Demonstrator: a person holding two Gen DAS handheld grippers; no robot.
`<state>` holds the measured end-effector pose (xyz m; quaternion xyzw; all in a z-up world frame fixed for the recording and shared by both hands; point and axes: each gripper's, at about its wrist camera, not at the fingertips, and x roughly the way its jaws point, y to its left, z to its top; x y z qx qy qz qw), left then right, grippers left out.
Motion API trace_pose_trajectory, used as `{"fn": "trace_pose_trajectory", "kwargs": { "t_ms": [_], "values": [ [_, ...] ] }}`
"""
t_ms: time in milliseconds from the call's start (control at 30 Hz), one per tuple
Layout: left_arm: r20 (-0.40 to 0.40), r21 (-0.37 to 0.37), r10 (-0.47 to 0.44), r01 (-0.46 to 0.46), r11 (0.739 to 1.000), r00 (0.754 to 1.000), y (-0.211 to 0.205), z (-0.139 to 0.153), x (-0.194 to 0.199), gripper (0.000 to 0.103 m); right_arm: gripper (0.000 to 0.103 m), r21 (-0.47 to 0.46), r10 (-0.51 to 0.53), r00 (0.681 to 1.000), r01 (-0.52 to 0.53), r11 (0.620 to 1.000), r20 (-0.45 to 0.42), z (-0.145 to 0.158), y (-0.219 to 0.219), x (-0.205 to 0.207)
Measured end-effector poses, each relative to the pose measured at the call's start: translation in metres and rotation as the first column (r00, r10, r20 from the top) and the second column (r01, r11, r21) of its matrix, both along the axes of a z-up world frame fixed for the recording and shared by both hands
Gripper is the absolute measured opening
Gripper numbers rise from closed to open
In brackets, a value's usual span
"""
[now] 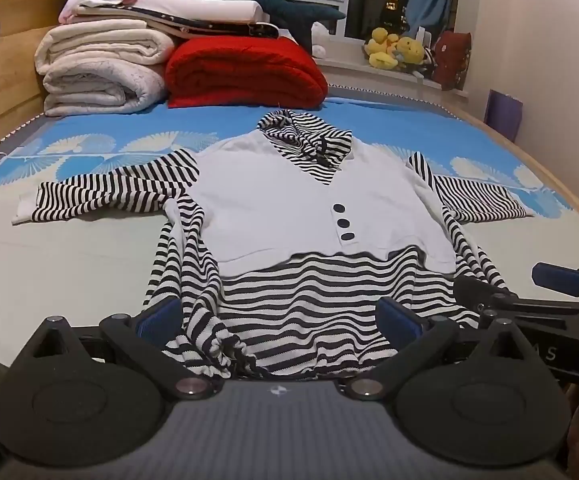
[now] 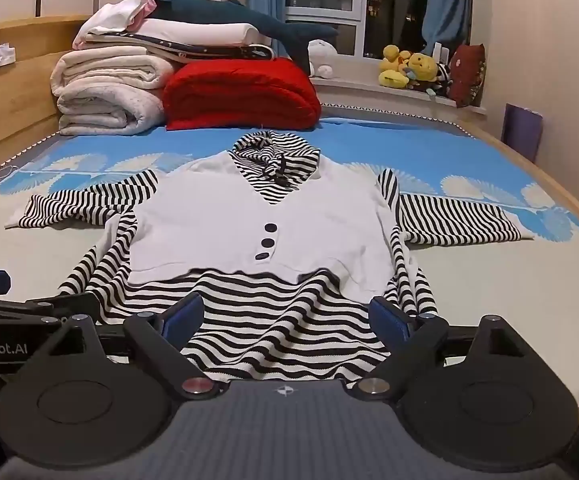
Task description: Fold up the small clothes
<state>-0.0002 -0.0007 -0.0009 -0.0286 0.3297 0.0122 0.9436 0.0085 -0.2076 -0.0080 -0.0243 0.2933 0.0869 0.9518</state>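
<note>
While the small black-and-white striped hooded top with its white buttoned vest panel [image 1: 289,208] lies spread flat mid-frame on the blue patterned bed sheet [image 1: 109,136], your left gripper [image 1: 279,320] and right gripper [image 2: 287,316] gape wide over its lower hem, holding nothing.

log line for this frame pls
garment: spread flat on bed, unfolded | left gripper: open, at hem | right gripper: open, at hem

Your left gripper [image 1: 279,322] jaws wide, tilted down over striped top [image 1: 289,308] hem (nothing pinched); right gripper [image 2: 287,318] likewise, alongside.
</note>
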Motion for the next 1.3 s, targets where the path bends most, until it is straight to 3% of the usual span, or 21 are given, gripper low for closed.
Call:
{"fn": "trace_pose_trajectory", "kwargs": {
  "t_ms": [1300],
  "values": [
    [-0.030, -0.027, 0.012, -0.013, 1.000, 0.999, 0.0017, -0.0046, 0.0038, 0.102, 0.089, 0.006, -0.007, 1.000, 0.007, 1.000, 0.020, -0.0016, 0.0008, 0.0031]
  ]
}}
